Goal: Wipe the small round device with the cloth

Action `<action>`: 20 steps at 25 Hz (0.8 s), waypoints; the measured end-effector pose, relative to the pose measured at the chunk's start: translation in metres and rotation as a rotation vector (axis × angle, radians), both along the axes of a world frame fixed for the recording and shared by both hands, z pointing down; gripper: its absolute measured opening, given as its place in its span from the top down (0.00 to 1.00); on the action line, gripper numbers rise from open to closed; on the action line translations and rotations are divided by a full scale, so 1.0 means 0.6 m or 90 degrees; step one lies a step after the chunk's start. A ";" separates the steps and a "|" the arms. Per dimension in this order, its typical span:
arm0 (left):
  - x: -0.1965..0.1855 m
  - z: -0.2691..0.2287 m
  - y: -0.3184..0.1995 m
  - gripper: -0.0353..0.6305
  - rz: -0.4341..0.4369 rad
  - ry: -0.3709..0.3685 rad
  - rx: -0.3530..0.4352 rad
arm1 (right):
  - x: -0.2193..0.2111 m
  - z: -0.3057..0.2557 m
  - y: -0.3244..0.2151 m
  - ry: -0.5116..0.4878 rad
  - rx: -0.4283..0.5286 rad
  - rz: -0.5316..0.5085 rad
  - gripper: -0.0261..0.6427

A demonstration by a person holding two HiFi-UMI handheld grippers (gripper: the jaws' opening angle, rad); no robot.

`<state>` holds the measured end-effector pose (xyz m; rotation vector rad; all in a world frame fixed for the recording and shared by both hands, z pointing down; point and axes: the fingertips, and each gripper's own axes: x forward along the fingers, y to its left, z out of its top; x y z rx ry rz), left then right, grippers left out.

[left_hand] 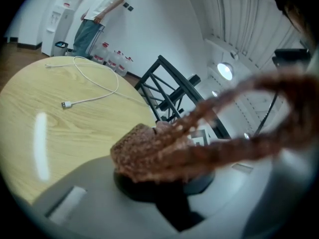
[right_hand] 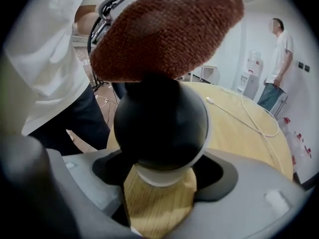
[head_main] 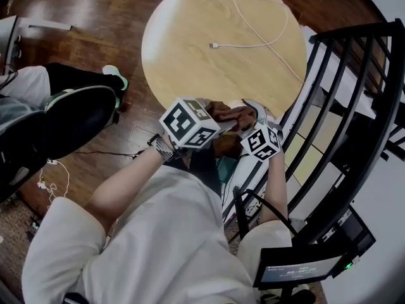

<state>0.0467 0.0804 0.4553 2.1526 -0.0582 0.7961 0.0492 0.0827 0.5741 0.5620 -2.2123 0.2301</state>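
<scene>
- The right gripper point(right_hand: 158, 190) clamps a small round black device with a white rim point(right_hand: 159, 123), held over the near edge of the round pale-wood worktop point(right_hand: 239, 133).
- The left gripper point(left_hand: 164, 183) pinches a rust-brown knitted cloth point(right_hand: 169, 29), which apparently rests on the device's top.
- A white cable point(head_main: 253, 24) lies on the worktop.

Head view overhead; gripper views close; table point(head_main: 190, 62) shared

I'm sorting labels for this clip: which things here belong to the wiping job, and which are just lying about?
In the job:
brown cloth, gripped in the left tool
small round device, gripped in the right tool

Lying about:
white cable on the round table
black metal frame beside the table
</scene>
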 end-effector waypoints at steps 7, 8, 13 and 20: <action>0.006 0.021 0.007 0.82 0.004 -0.034 0.021 | 0.000 -0.003 0.000 0.000 0.007 0.020 0.42; 0.005 0.024 0.006 0.82 0.002 -0.037 0.021 | 0.000 -0.004 -0.001 -0.001 0.007 0.028 0.42; 0.003 0.034 0.000 0.82 0.000 -0.046 0.029 | 0.003 -0.001 -0.003 0.003 0.013 0.067 0.42; -0.007 0.039 -0.010 0.82 -0.011 -0.055 0.041 | 0.004 -0.005 -0.006 0.008 0.010 0.145 0.42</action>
